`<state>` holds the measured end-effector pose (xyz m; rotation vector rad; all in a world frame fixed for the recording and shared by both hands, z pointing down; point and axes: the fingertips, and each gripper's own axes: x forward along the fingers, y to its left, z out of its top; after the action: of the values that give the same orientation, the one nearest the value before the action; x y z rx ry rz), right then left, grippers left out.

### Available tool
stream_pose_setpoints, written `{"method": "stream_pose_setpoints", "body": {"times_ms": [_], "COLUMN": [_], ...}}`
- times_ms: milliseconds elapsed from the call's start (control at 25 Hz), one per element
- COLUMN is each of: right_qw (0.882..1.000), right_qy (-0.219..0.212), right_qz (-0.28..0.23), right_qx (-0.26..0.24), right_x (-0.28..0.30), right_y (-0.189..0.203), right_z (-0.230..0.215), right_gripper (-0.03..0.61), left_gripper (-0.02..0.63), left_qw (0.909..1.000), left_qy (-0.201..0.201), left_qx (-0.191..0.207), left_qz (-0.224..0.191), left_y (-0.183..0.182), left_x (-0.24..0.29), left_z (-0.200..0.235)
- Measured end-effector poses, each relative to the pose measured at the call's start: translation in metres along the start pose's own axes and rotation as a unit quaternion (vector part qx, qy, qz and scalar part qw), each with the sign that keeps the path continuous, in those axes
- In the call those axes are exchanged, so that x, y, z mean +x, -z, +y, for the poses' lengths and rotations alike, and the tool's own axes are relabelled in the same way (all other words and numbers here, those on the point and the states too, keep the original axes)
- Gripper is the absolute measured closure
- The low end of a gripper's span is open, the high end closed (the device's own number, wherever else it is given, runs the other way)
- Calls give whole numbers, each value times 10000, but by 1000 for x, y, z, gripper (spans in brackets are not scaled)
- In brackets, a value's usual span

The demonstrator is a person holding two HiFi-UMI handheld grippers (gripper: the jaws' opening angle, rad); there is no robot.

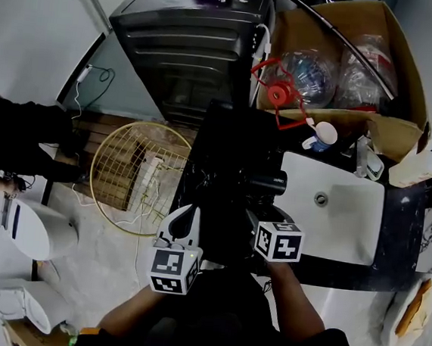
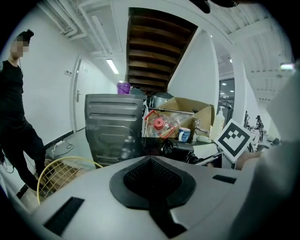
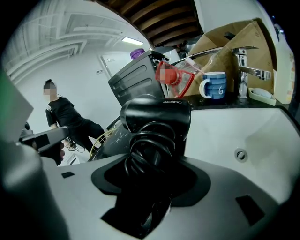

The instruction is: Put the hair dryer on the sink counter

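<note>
A black hair dryer (image 1: 264, 182) with its cord coiled round the handle hangs over the dark sink counter (image 1: 227, 135), just left of the white basin (image 1: 347, 227). My right gripper (image 1: 264, 213) is shut on the dryer's handle. In the right gripper view the dryer (image 3: 157, 115) rises straight out of the jaws, its barrel lying crosswise. My left gripper (image 1: 185, 217) hovers beside it on the left, white fingers together and nothing held. From the left gripper view the dryer (image 2: 178, 147) shows ahead to the right.
A blue mug (image 1: 322, 137) and a tap (image 3: 243, 70) stand behind the basin. A cardboard box (image 1: 404, 110) of plastic bottles fills the back right, a grey appliance (image 1: 186, 44) the back. A yellow wire basket (image 1: 136, 176) lies on the floor. A person in black (image 1: 14, 137) stands left.
</note>
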<state>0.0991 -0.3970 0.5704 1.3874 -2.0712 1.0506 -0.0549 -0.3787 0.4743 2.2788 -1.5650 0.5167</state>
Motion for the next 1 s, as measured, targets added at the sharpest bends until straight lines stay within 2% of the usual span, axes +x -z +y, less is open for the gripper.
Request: {"method": "stream_pose_setpoints", "body": {"times_ms": [600,1000], "right_qw": [9981,9969], "right_qy": [570,714], "right_qz": [167,209], "right_qx": [-154,-252], "right_x": [12,13], "right_y": [13,16], "right_z": [0,0], "right_gripper": [318,305], "left_gripper": [607,607], "left_qw": [10000,9999], "left_qy": [-16,83], "left_qx": [-30,-62], "left_qz": [-17,-134], "left_y": [3,5], "left_x": [-5,-21], "left_z": [6,7]}}
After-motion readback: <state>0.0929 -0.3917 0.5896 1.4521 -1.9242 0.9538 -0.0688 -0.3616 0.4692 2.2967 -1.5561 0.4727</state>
